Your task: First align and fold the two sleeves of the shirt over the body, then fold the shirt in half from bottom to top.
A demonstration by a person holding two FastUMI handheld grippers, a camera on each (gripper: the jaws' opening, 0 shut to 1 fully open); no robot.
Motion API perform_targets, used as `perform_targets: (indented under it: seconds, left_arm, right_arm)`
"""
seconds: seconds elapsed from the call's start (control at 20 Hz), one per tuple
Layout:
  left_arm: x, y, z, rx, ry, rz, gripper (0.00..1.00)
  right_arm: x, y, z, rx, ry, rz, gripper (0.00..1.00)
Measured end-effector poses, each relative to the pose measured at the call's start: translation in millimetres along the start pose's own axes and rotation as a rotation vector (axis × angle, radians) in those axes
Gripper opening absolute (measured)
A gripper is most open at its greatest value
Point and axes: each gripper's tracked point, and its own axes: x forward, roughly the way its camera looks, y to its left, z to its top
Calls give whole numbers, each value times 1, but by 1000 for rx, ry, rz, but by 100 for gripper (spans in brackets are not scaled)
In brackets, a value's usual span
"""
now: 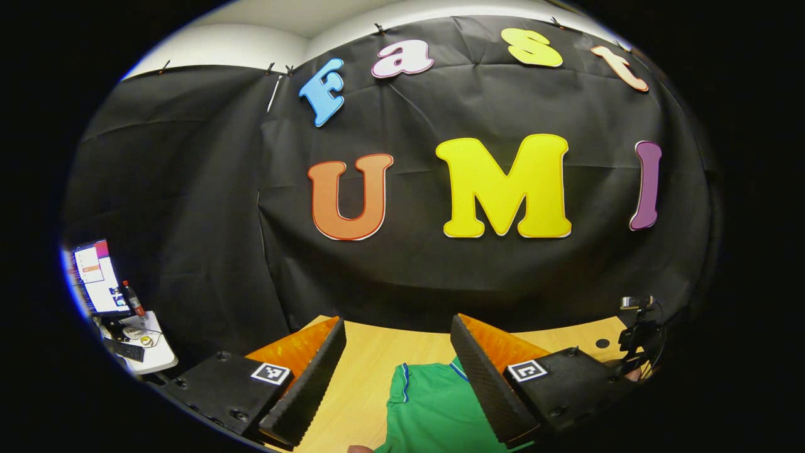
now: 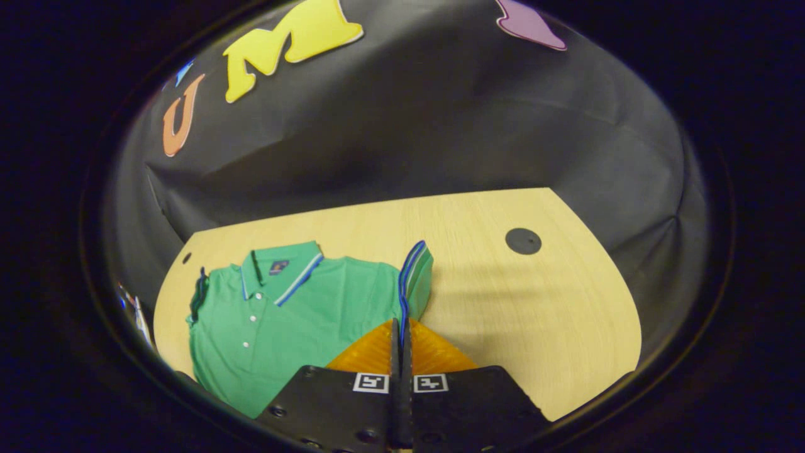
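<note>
**Green polo shirt on desk: sleeve fold in hand, risks and clearances**

Item: green knit polo shirt with blue-and-white trim (image 2: 295,314), lying flat, collar toward the booth wall, on the pale wooden desk (image 2: 534,302).

Right gripper (image 2: 400,333): clenched, fingers pressed together on the blue-edged sleeve cuff (image 2: 415,277), which stands lifted off the desk at the shirt's side.

Left gripper (image 1: 396,377): released, fingers spread wide, hovering above the shirt's green cloth (image 1: 434,409) and touching nothing.

Risks, as judged: the thin cuff may slip from the pinch; pulling across may drag the whole body askew, since nothing pins it; the sleeve may land crooked or bunched.

Edges and room: the far sleeve (image 2: 200,292) lies near the desk edge. Broad bare wood lies beside the held sleeve, marked by a round black disc (image 2: 523,241). The black cloth wall (image 2: 402,138) stands well behind.
</note>
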Motion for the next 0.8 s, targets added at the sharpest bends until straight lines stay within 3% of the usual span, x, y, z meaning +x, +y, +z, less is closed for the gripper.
perform_targets:
  seconds: [0.3,0.5,0.6,0.8]
  left_arm:
    - [-26,37,5,21,-4,86,100]
    - [-39,57,1,12,5,125,100]
    - [-43,59,0,0,6,115,100]
    - [-33,49,-8,-11,-9,14,100]
  right_arm:
    - [1,113,1,11,13,115,0]
    - [14,164,-12,30,46,151,2]
    - [7,185,-8,26,28,208,21]
    - [-49,179,16,-14,-102,173,100]
